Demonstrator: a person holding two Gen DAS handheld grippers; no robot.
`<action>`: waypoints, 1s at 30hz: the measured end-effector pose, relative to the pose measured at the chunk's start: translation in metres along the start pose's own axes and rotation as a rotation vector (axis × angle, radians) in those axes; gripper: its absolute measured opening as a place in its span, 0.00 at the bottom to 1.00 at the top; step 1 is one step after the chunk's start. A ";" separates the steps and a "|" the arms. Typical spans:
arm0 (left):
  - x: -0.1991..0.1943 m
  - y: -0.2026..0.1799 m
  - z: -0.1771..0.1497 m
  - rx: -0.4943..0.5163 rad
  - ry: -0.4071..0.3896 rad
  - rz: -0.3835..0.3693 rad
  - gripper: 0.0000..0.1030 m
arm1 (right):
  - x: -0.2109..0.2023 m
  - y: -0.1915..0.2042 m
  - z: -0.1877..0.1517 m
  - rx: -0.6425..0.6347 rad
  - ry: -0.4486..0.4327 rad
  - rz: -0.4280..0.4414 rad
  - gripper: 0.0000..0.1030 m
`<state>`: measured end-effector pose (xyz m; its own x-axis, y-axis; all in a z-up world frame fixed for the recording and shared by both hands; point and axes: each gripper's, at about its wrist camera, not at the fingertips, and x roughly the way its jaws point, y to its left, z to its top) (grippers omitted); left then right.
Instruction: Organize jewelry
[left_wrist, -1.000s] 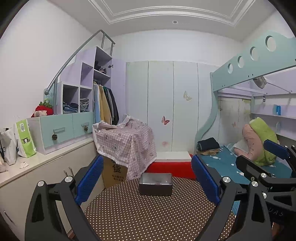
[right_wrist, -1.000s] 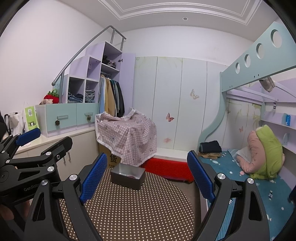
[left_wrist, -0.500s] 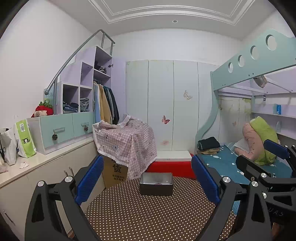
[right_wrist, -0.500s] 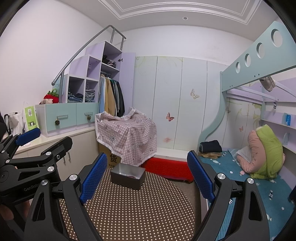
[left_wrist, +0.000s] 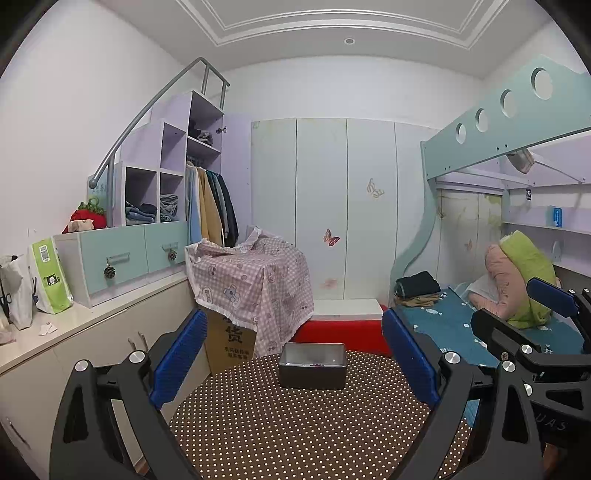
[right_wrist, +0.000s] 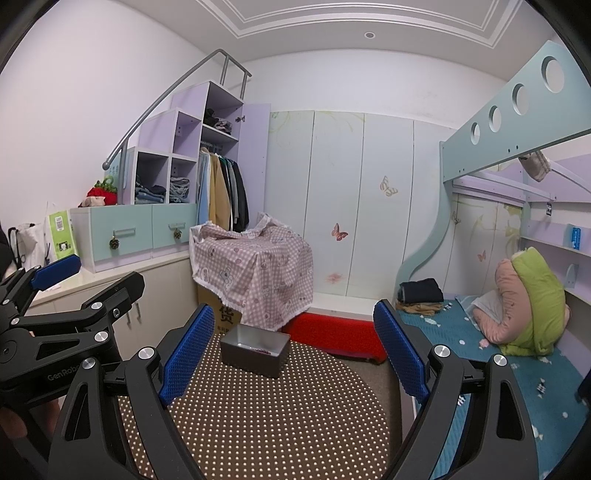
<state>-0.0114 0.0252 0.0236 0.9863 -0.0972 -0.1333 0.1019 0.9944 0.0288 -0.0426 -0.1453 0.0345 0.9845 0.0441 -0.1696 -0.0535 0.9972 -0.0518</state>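
Jewelry beads (left_wrist: 314, 365), dark and small, lie inside the grey rectangular metal box (left_wrist: 312, 376) at the far edge of the brown dotted round surface (left_wrist: 295, 435); both grippers' blue-padded fingers (left_wrist: 177, 362) (right_wrist: 188, 356) hang released, empty.

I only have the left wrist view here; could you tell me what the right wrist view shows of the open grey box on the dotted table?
Observer: The box sits left of centre there, turned corner-on, and a short string of dark red beads lies on its floor.
Operator: Thank you. Is the right tool holding anything?
Observer: No. The right tool is open with nothing between its blue pads, short of the box.
Operator: And can you see my left tool from that side?
Observer: Yes. The left tool appears at the left edge, open and empty, above the dotted table, with a hand partly visible below it.
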 end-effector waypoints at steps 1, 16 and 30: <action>0.001 0.001 0.000 -0.001 0.001 -0.001 0.90 | 0.001 0.000 0.002 0.000 -0.001 0.000 0.83; 0.007 0.004 -0.006 -0.001 0.009 -0.004 0.90 | 0.004 0.001 0.001 0.002 0.004 0.000 0.83; 0.013 0.007 -0.010 0.011 0.014 -0.001 0.90 | 0.009 0.002 -0.012 0.003 0.015 -0.001 0.83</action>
<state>0.0010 0.0313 0.0117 0.9843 -0.0978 -0.1467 0.1046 0.9937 0.0396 -0.0363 -0.1433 0.0209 0.9819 0.0423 -0.1847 -0.0522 0.9974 -0.0489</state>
